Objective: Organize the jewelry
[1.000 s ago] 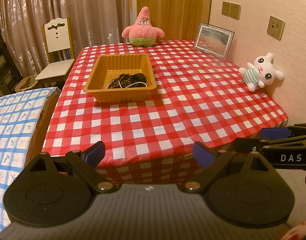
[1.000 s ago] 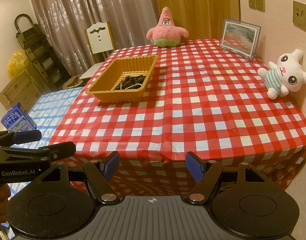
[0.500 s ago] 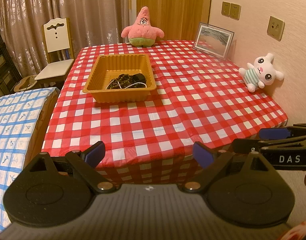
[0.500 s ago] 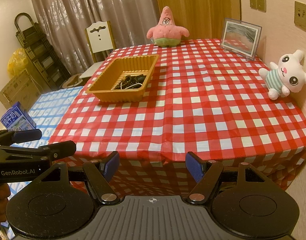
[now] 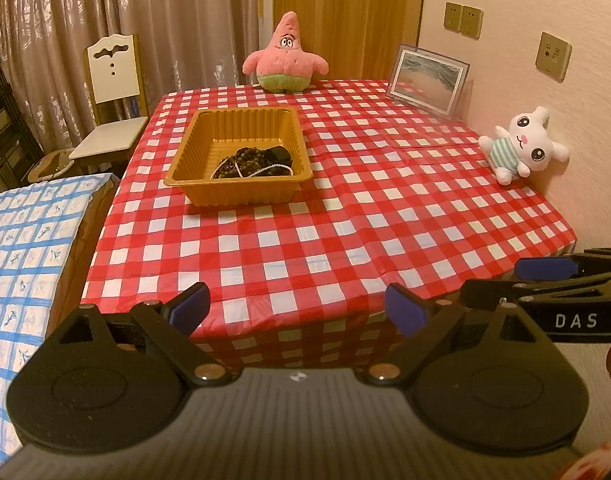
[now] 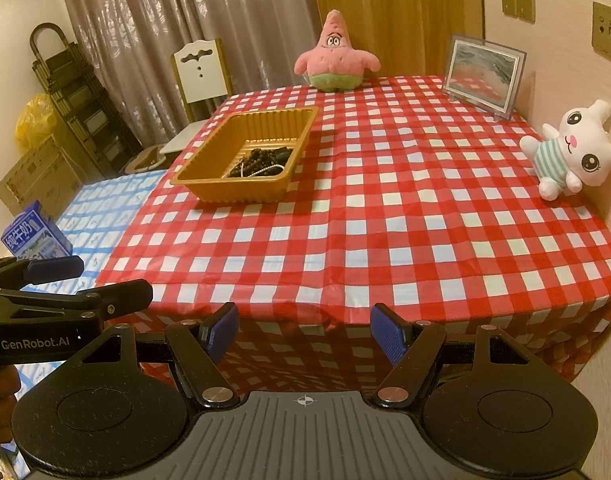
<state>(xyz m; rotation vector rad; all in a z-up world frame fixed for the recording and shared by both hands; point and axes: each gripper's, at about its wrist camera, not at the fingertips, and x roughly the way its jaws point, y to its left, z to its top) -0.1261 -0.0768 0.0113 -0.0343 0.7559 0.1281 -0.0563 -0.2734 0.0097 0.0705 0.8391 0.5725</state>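
A golden-brown plastic tray (image 5: 193,152) (image 6: 217,148) stands on the left half of the red-checked table. Inside it lies a tangled heap of dark bead jewelry (image 5: 249,158) (image 6: 261,158) with a white pearl strand across it. My left gripper (image 5: 297,310) hangs open off the table's near edge, nothing between its blue pads. My right gripper (image 6: 304,334) is open and empty too, level with the near edge. Each gripper shows at the side of the other's view, the right gripper (image 5: 545,276) in profile on the right and the left gripper (image 6: 57,280) on the left.
A pink starfish plush (image 5: 284,58) sits at the table's far edge, a framed picture (image 5: 427,78) at the far right, a white bunny plush (image 5: 521,146) against the right wall. A white chair (image 5: 113,120) and a blue-checked surface (image 5: 21,240) with a milk carton (image 6: 35,236) lie left.
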